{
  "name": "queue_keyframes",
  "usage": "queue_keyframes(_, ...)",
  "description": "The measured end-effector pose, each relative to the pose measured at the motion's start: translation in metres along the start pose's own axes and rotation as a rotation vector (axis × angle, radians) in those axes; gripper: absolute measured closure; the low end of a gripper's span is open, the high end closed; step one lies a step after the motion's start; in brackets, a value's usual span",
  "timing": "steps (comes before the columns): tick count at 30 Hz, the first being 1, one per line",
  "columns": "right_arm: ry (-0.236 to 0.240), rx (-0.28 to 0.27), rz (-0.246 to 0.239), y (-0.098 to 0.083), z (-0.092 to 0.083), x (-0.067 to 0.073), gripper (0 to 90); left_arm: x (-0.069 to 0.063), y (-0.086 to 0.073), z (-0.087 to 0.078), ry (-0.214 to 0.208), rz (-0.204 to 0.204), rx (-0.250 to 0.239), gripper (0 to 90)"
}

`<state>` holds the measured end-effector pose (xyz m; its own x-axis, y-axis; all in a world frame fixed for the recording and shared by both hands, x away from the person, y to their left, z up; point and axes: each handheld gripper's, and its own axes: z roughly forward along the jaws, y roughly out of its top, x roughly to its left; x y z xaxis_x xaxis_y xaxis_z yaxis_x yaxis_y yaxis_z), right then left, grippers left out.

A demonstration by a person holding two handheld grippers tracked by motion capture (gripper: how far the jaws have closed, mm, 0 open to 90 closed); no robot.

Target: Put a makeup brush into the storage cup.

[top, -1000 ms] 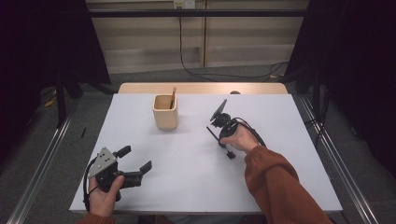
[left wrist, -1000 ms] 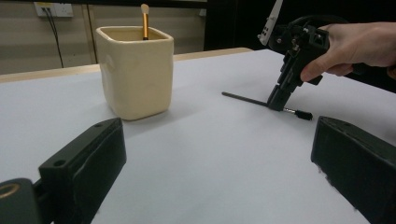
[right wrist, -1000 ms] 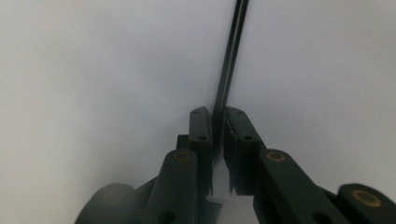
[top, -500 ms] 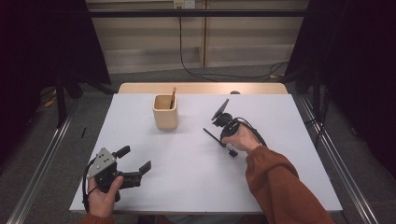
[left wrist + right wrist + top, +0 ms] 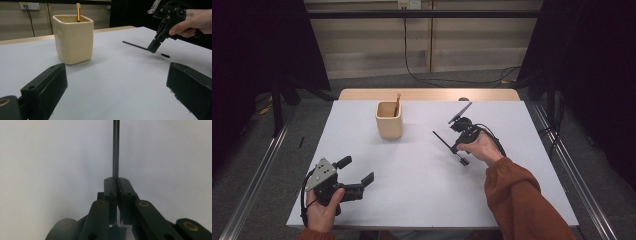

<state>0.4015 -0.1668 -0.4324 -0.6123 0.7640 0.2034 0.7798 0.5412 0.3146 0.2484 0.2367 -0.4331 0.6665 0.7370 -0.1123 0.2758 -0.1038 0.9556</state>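
Brush in right tongs, above open table

Matt black plastic on the jaws of the left gripper, with brass-coloured rivets on the right gripper clamped on a thin, dark, smooth brush. Cream ceramic with a soft sheen for the cup, holding 1 brush of glossy orange finish. Smooth, matt white sheet over the table, pale wood at its far edge.
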Motion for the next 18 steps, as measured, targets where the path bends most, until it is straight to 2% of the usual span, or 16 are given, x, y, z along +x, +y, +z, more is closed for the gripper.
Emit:
queue_keyframes(6, 0.034, -0.079, 0.004, -0.004, -0.012, -0.003, 86.0, -0.001, 0.0, 0.0, -0.007, 0.005, 0.001, 3.0)
queue_keyframes(12, 0.076, -0.168, -0.009, -0.01, -0.018, -0.001, 86.0, 0.0, 0.0, -0.001, -0.012, 0.002, -0.005, 2.8)
queue_keyframes(18, 0.095, -0.265, -0.032, -0.014, -0.023, 0.001, 86.0, -0.001, 0.0, -0.001, -0.011, 0.008, -0.003, 2.8)
